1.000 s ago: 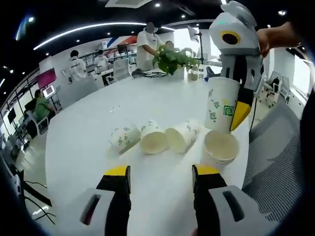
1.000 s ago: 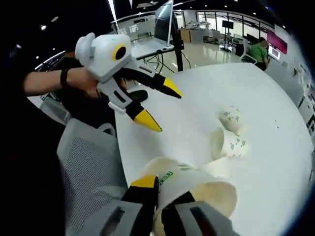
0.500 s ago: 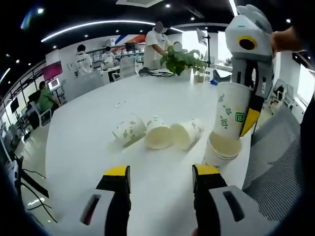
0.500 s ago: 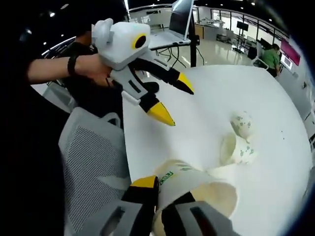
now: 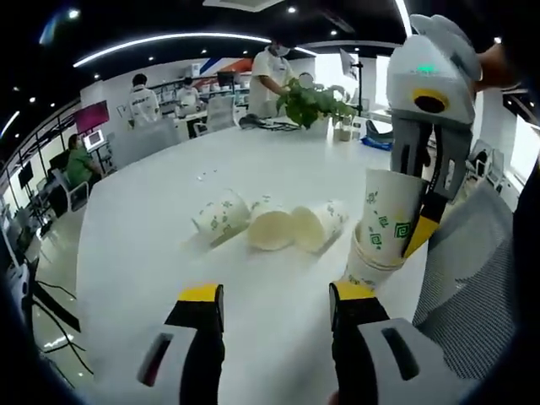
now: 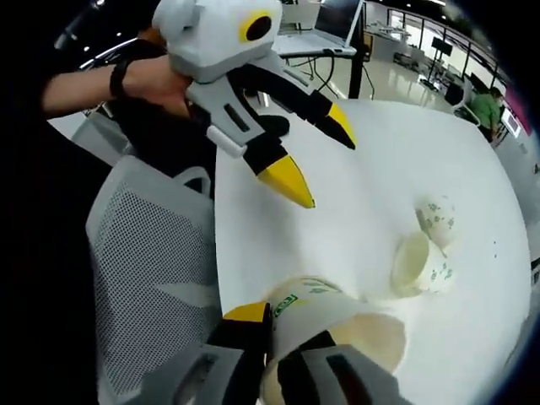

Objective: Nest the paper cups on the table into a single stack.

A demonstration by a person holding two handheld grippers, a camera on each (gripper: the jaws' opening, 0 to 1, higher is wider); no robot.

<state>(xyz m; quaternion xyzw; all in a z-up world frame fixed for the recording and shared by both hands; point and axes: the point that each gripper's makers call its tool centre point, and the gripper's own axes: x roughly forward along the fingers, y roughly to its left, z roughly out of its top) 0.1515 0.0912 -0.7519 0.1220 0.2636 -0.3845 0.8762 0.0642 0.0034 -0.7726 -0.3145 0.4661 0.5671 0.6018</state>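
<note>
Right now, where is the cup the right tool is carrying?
In the left gripper view, the held cup is at right, clamped by the right tool and partly lowered, tilted, into the upright stack near the table's edge, right of the three lying cups.

We see a broad white bench (image 5: pixel 152 228) with three paper cups (image 5: pixel 272 228) lying on their sides in a row near its middle, an upright cup stack (image 5: pixel 371 268) by the near edge, and a leafy plant (image 5: pixel 308 103) at the far end

bright ceiling strips (image 5: pixel 160 40) | white table (image 5: pixel 152 236) glare | fisheye-warped edges
</note>
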